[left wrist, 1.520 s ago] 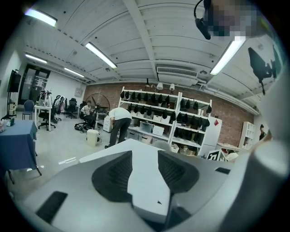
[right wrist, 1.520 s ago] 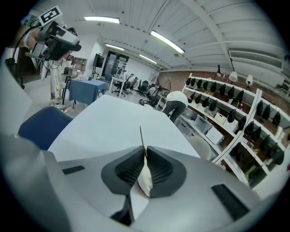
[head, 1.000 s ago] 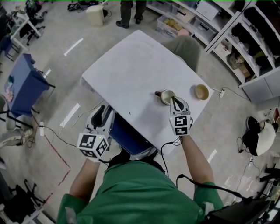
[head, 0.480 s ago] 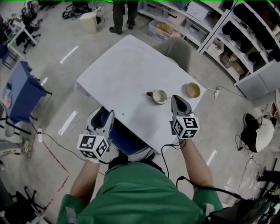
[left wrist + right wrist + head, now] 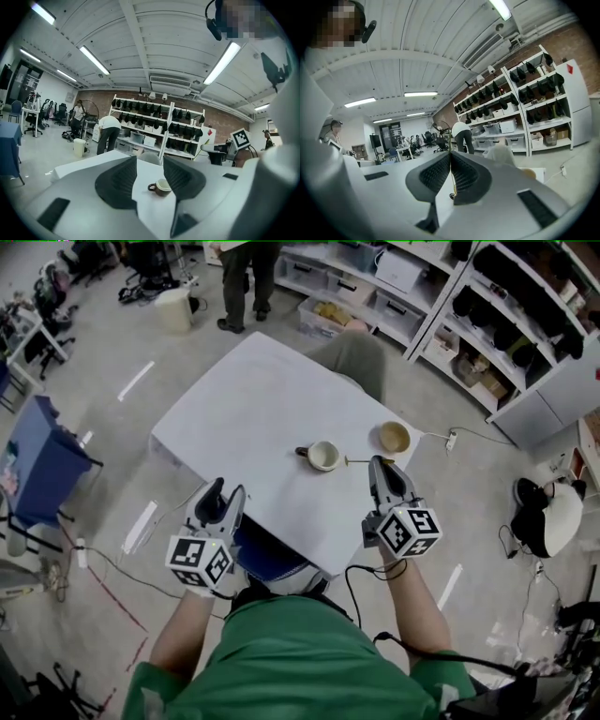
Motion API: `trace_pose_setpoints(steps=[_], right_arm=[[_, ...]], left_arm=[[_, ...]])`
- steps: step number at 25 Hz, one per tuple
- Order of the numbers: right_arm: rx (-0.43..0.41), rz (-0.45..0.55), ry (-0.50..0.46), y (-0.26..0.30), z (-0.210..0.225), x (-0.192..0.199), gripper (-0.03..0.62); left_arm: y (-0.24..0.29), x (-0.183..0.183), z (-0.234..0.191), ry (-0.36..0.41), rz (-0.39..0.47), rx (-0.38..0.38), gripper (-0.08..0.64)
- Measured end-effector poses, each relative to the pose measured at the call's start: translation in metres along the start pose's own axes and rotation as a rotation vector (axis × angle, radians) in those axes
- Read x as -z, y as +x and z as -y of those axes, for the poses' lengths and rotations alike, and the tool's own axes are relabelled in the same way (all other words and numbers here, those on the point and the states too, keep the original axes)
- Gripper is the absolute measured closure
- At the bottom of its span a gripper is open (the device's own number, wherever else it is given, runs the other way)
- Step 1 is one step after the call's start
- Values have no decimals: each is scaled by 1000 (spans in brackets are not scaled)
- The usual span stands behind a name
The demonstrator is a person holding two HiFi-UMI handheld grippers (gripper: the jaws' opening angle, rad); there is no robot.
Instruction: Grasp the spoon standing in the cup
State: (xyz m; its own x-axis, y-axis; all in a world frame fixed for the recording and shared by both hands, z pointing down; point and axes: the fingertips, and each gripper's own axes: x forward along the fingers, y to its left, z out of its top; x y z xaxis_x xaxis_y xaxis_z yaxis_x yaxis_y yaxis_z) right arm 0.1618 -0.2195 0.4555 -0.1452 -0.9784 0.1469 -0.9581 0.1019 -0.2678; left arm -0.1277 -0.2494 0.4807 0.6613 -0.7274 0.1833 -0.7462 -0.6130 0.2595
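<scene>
A pale cup [image 5: 323, 456] with a dark handle stands on the white table [image 5: 253, 399]. The thin metal spoon [image 5: 357, 461] is out of the cup and lies level in the air between the cup and my right gripper [image 5: 378, 465], which is shut on its handle. In the right gripper view the handle [image 5: 451, 180] runs between the closed pads and its small rounded end hangs below. My left gripper [image 5: 225, 495] hovers at the table's near edge, open and empty. In the left gripper view the cup [image 5: 161, 186] shows in the gap between its jaws.
A tan bowl [image 5: 395, 437] sits on the table right of the cup. A grey chair [image 5: 361, 351] stands at the far side. Shelving [image 5: 487, 324] lines the right wall, and a person [image 5: 239, 277] stands by a white bin [image 5: 175, 307].
My right gripper has drawn back from the cup to the right, carrying the spoon out of it. The left gripper has hardly moved. The head view has shifted.
</scene>
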Motion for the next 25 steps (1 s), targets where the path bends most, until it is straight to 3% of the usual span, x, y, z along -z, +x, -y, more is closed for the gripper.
trace_pose_setpoints(steps=[13, 25], right_arm=[[3, 124, 82, -47, 0, -46, 565], [-31, 177, 105, -72, -4, -74, 565]], left_arm=[[27, -27, 38, 14, 46, 83, 371], [43, -47, 63, 2, 80, 131, 371]])
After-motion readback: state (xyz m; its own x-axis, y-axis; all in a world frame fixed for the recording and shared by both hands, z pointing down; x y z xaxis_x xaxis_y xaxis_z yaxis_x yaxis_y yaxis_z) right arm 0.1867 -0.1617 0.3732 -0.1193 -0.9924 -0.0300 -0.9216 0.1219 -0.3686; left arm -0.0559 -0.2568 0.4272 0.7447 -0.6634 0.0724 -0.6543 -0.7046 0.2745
